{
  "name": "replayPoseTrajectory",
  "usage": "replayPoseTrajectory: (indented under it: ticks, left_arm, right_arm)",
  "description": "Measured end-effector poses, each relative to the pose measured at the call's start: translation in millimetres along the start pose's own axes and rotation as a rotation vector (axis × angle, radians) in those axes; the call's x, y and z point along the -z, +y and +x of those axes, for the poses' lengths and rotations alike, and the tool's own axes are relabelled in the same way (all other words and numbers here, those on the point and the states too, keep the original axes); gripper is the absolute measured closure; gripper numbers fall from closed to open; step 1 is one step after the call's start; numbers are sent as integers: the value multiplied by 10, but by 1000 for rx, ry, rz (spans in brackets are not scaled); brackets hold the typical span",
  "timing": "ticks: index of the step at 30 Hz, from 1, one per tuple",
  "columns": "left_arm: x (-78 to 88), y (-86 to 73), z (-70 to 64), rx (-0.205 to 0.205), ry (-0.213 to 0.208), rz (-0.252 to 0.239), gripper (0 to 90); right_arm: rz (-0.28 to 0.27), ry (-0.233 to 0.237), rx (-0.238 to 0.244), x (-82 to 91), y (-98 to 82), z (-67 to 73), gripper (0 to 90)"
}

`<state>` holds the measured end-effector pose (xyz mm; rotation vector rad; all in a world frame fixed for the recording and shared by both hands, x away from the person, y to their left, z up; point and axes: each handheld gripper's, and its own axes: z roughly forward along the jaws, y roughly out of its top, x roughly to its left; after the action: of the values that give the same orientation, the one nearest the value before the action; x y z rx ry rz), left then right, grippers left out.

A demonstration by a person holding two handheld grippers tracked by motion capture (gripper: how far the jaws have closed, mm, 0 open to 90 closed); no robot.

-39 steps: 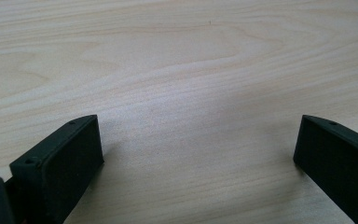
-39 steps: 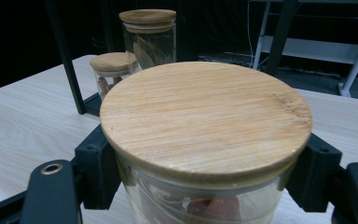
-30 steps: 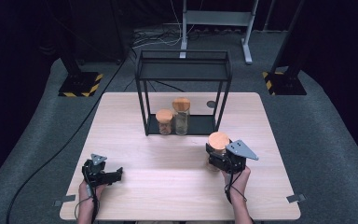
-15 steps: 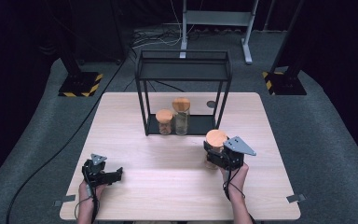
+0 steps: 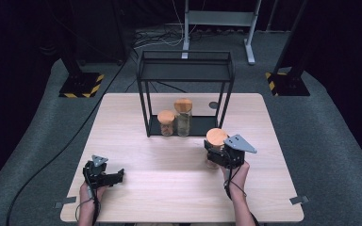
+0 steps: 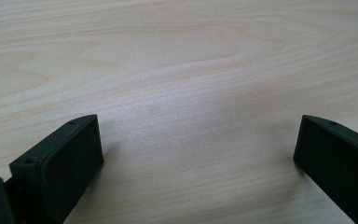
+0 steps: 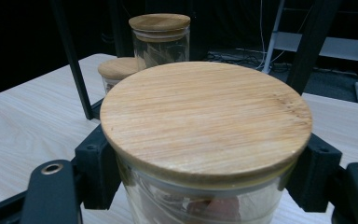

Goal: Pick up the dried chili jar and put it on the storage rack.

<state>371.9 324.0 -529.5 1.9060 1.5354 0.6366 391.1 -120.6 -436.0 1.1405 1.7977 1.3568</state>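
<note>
Jar w/ wood lid: clamped in your R gripper, just in front of rack, right side | 2 more jars on rack's bottom shelf | your L gripper: jaws wide apart, holding nothing, low over table near left front.

A light wooden table stands on grey carpet in a dark room. Beyond it, a grey metal stand rises among loose cables, flanked by two black posts on hazard-striped bases.
</note>
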Motion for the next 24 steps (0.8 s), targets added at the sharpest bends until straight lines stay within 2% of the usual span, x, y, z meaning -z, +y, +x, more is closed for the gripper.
replayPoseTrajectory:
  ticks: [24]
  left_arm:
    - [-3,1,0,0,0,-1,3]
  right_arm:
    - [8,10,9,-122,88,11,245]
